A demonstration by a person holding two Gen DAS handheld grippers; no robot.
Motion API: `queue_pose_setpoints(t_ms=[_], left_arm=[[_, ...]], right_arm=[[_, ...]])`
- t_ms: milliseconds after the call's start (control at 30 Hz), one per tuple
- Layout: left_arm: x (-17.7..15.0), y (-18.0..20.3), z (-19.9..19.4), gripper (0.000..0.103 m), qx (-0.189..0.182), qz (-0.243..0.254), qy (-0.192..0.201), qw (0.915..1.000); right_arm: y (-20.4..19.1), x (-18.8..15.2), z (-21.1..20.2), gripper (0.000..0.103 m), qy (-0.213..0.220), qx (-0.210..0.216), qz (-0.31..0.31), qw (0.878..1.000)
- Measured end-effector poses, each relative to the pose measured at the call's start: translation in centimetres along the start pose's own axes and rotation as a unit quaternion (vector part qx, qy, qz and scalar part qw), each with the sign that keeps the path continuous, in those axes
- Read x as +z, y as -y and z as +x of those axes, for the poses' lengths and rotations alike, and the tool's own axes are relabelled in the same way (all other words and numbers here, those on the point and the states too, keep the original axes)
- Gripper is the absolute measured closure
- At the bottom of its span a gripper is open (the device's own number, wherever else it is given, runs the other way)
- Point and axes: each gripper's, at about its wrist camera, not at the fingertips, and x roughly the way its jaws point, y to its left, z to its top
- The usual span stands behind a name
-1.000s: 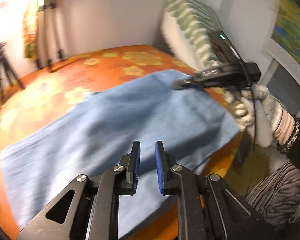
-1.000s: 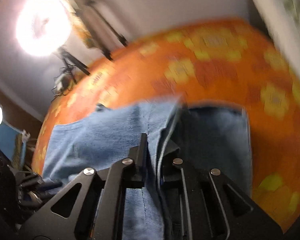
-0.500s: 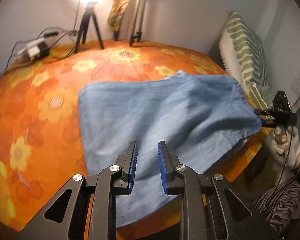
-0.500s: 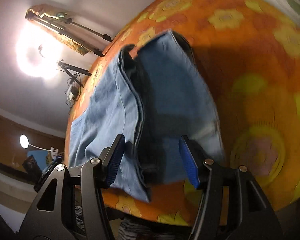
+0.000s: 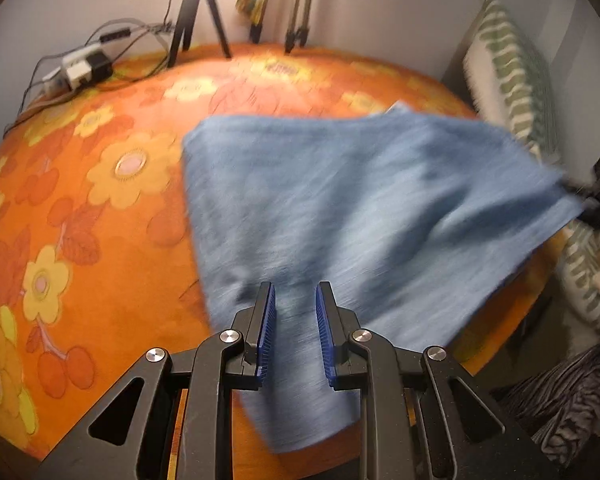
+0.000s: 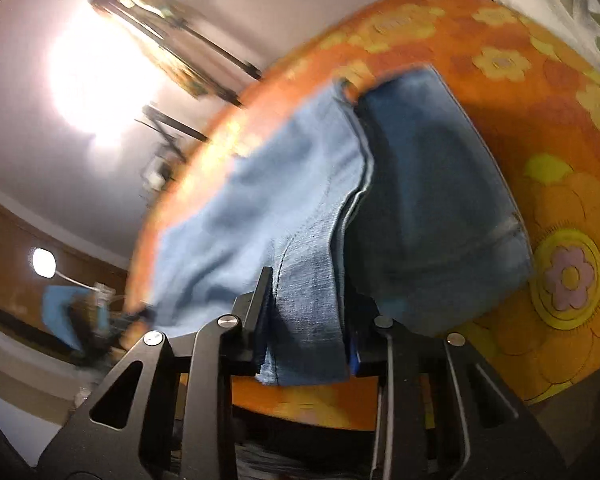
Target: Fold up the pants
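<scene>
Orange flowered bedspread (image 5: 100, 240) under folded blue pants (image 5: 360, 208), long axis running from left gripper (image 5: 296, 320) to right gripper (image 6: 308, 312). Left jaws narrow, denim between them, grip unclear. Right jaws have just been closing around a thick denim edge. Right view shows stacked layers and seam; left view shows only the smooth top face and the pillow (image 5: 512, 76)

We see an orange flower-patterned bedspread (image 5: 100, 208) meeting a pale wall (image 5: 380, 4), with tripod legs (image 5: 198, 12) and a power strip (image 5: 82, 68) along its far edge, a green-striped pillow (image 5: 512, 76) at right, and a bright lamp glare (image 6: 100, 76).
</scene>
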Motion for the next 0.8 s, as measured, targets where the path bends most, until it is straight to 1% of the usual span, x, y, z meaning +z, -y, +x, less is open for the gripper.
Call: queue_pose_setpoints(t_ms=[33,67,133,200,233,267,300,367,400,433,467,500,567,667,733,800], left_arm=[[-0.2,-0.3,0.3,0.084,0.003,-0.001,-0.008,1.0],[-0.5,-0.6,0.5,0.084,0.005,-0.002,-0.013,0.9999],[-0.8,-0.4,0.4,0.084,0.008,0.01,-0.009,0.9999],[-1.0,-0.1,0.1,0.084,0.018,0.024,-0.007,0.9995],[-1.0,0.0,-0.1,0.084,0.017,0.022,-0.004,0.9996],[-1.1,0.1,-0.5,0.084,0.01,0.021,-0.001,0.9997],[-1.2,0.4,-1.1,0.084,-0.002,0.02,0.005,0.9998],[-1.1,1.1,-1.9,0.084,-0.025,0.019,0.015,0.9994],[-1.1,1.7,-2.1,0.084,-0.037,0.024,0.018,0.9989],[-1.1,2.7,-2.3,0.084,-0.055,0.036,0.017,0.9977],[-1.1,3.7,-2.3,0.081,-0.071,0.05,0.012,0.9961],[-1.2,4.7,-2.2,0.068,-0.082,0.065,0.007,0.9945],[-1.4,7.4,-1.8,0.055,-0.098,0.102,-0.002,0.9899],[-1.5,11.2,-0.6,0.055,-0.105,0.159,-0.01,0.9816],[-1.2,13.2,0.4,0.055,-0.107,0.186,-0.012,0.9766],[-0.7,14.6,1.6,0.055,-0.108,0.204,-0.018,0.9728]], right_arm=[[-0.4,0.4,-0.7,0.073,0.009,0.009,0.0,1.0],[-0.7,0.7,-1.1,0.073,0.013,-0.001,-0.003,1.0],[-0.3,0.9,-0.7,0.073,0.003,-0.034,0.003,0.999],[1.2,0.3,0.9,0.073,-0.025,-0.078,0.028,0.996],[1.9,-0.1,1.8,0.072,-0.039,-0.105,0.032,0.993],[2.3,-0.5,2.7,0.072,-0.046,-0.121,0.032,0.991],[2.6,-0.8,3.2,0.071,-0.047,-0.123,0.033,0.991],[2.7,-0.7,2.9,0.068,-0.042,-0.111,0.033,0.992],[2.7,-0.6,2.4,0.062,-0.037,-0.103,0.038,0.993],[2.9,-0.6,2.0,0.054,-0.032,-0.098,0.043,0.994],[3.2,-0.7,1.4,0.051,-0.024,-0.091,0.051,0.994],[3.5,-0.9,1.0,0.047,-0.016,-0.084,0.059,0.995],[4.0,-1.7,0.2,0.047,-0.011,-0.072,0.074,0.995],[4.3,-3.3,0.3,0.047,-0.016,-0.067,0.089,0.994],[3.8,-4.0,0.7,0.047,-0.02,-0.069,0.078,0.994],[2.8,-4.1,1.7,0.047,-0.021,-0.085,0.054,0.995]])
